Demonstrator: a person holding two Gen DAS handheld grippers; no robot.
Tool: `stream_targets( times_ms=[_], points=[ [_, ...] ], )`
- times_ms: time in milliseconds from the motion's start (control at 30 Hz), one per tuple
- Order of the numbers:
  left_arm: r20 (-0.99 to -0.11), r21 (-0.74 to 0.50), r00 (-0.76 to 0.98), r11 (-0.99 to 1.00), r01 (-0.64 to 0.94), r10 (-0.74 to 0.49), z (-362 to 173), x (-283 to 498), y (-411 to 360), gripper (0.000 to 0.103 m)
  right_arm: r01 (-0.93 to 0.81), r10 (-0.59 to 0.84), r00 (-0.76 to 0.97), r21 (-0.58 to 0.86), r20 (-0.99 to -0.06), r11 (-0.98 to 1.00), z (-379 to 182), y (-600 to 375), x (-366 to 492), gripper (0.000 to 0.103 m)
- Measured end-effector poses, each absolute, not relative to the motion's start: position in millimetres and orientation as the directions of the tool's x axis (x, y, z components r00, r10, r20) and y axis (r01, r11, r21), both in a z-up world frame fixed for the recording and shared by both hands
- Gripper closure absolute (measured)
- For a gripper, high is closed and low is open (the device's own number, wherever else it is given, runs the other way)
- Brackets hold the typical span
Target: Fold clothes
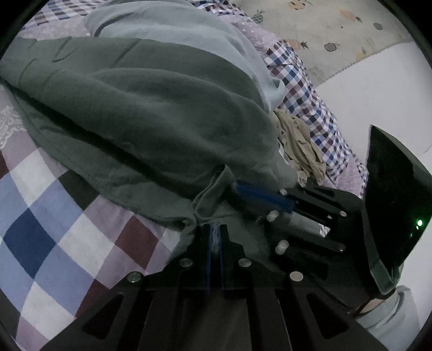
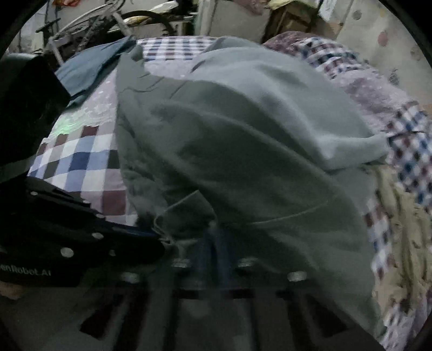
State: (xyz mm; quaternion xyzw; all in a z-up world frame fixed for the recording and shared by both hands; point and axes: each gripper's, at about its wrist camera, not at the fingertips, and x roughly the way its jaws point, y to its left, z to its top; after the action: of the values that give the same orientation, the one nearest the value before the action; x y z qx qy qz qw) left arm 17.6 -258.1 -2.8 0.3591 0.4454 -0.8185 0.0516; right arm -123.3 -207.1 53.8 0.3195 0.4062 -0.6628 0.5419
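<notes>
A grey-green garment [image 1: 151,108] lies bunched on a checked bedsheet [image 1: 48,221]. My left gripper [image 1: 215,232] is shut on its near hem, with a sliver of cloth between the blue pads. My right gripper [image 1: 243,193] comes in from the right, its blue fingers [image 1: 259,195] pinching the same hem a little further along. In the right wrist view the garment [image 2: 243,151] drapes over my right gripper [image 2: 216,243], which is blurred and shut on the cloth edge. The left gripper's black body [image 2: 67,237] lies at the left.
A beige crumpled garment [image 1: 297,145] lies at the bed's right edge. A blue cloth [image 2: 89,67] lies at the far left of the bed. A pineapple-print mat [image 1: 324,32] covers the floor beyond. A bicycle [image 2: 108,21] and clutter stand behind the bed.
</notes>
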Motion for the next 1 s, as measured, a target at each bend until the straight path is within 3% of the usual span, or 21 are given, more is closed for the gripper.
stream_targets(
  times_ms=[133,333,533,567,633,667,700,767,867,1000],
  points=[
    [-0.624,-0.705,-0.743,-0.584,0.402,0.241,-0.8,16.6,-263.6,0.100,0.943,-0.479,-0.333,-0.287,-0.813,-0.168,78.6,-190.5,-128.5,0.102],
    [-0.615,-0.724,-0.749,-0.551,0.414,0.245,2.6,19.1,-274.7,0.090,0.890,-0.456,-0.451,-0.350,-0.767,-0.291,114.1,-193.9,-152.4,0.102],
    [-0.601,-0.753,-0.765,-0.485,0.444,0.233,4.4,27.3,-295.4,0.090,0.869,-0.313,-0.467,-0.362,-0.827,-0.339,87.4,-215.5,-173.2,0.101],
    [-0.596,-0.758,-0.770,-0.475,0.447,0.227,5.7,29.4,-300.1,0.086,0.866,-0.289,-0.463,-0.358,-0.838,-0.350,81.2,-216.1,-177.8,0.101],
    [-0.588,-0.765,-0.780,-0.461,0.450,0.214,7.7,32.8,-307.6,0.074,0.849,-0.260,-0.472,-0.354,-0.842,-0.392,75.1,-213.8,-183.1,0.091],
    [-0.582,-0.770,-0.787,-0.451,0.451,0.206,8.5,35.5,-311.8,0.070,0.836,-0.256,-0.483,-0.354,-0.837,-0.419,76.3,-210.2,-183.8,0.077],
    [-0.575,-0.776,-0.793,-0.439,0.452,0.201,8.9,37.8,-316.5,0.070,0.820,-0.260,-0.497,-0.350,-0.828,-0.453,80.4,-205.8,-185.1,0.061],
    [-0.567,-0.787,-0.799,-0.417,0.454,0.201,6.9,41.8,-324.6,0.069,0.798,-0.305,-0.516,-0.319,-0.801,-0.511,96.0,-192.1,-181.4,0.049],
    [-0.560,-0.796,-0.806,-0.396,0.458,0.194,5.2,45.4,-333.1,0.068,0.786,-0.375,-0.519,-0.257,-0.768,-0.562,122.3,-167.1,-168.8,0.041],
    [-0.553,-0.807,-0.807,-0.377,0.455,0.208,1.6,41.2,-340.0,0.066,0.775,-0.414,-0.525,-0.217,-0.744,-0.594,144.9,-135.0,-144.5,0.039]
  ],
)
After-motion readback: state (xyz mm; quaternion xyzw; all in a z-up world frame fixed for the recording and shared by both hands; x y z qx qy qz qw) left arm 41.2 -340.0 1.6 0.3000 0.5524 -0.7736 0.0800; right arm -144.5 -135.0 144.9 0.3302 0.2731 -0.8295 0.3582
